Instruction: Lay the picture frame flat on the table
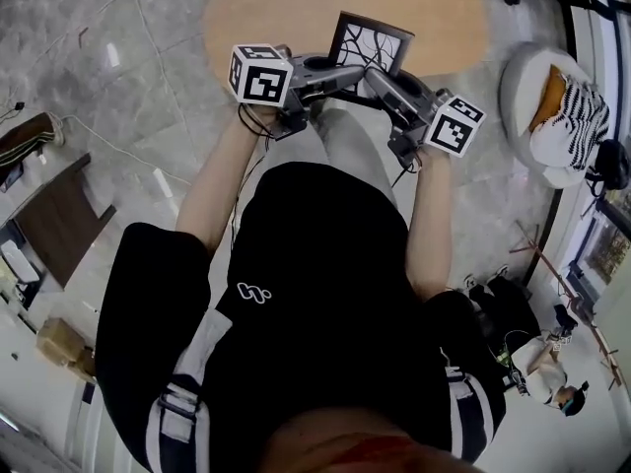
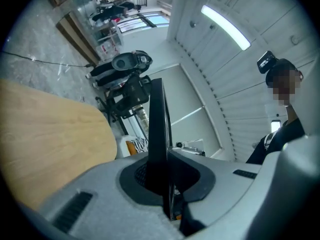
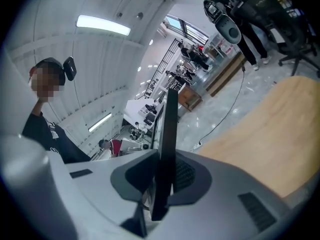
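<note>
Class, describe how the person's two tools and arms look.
The left tool and right tool are grey moulded shells, each carrying a white cube with black square markers. Black cables trail from them. The person wears a black short-sleeved top.

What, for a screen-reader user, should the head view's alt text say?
From above, a person in a black top grips a black picture frame with the left gripper and right gripper, both shut on it, at the near edge of an oval wooden table; it is not flat yet.
</note>
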Tool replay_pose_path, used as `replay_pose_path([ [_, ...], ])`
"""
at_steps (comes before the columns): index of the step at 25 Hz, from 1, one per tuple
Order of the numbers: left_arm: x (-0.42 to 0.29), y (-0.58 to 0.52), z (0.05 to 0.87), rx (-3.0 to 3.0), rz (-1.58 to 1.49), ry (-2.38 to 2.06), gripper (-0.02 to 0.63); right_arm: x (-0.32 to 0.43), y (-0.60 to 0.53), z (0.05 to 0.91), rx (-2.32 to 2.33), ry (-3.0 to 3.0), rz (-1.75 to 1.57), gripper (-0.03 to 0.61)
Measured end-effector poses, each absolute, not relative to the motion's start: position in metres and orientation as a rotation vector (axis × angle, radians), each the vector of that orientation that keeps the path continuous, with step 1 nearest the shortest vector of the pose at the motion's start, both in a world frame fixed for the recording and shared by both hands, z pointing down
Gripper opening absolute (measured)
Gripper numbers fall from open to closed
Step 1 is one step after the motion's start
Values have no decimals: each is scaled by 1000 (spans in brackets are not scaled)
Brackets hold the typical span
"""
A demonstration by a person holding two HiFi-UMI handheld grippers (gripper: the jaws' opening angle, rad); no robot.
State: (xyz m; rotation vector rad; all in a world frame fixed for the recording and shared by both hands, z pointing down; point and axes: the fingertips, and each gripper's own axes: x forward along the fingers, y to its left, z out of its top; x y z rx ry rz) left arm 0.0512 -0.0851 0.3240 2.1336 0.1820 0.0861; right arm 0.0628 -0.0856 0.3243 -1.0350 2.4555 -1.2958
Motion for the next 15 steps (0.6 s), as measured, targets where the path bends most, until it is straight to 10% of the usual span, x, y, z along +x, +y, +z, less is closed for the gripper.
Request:
replay_pose_path([
  [15,72,-128,516,1848,187,56,18,84,-129,517,-969,2262,-1688,37],
])
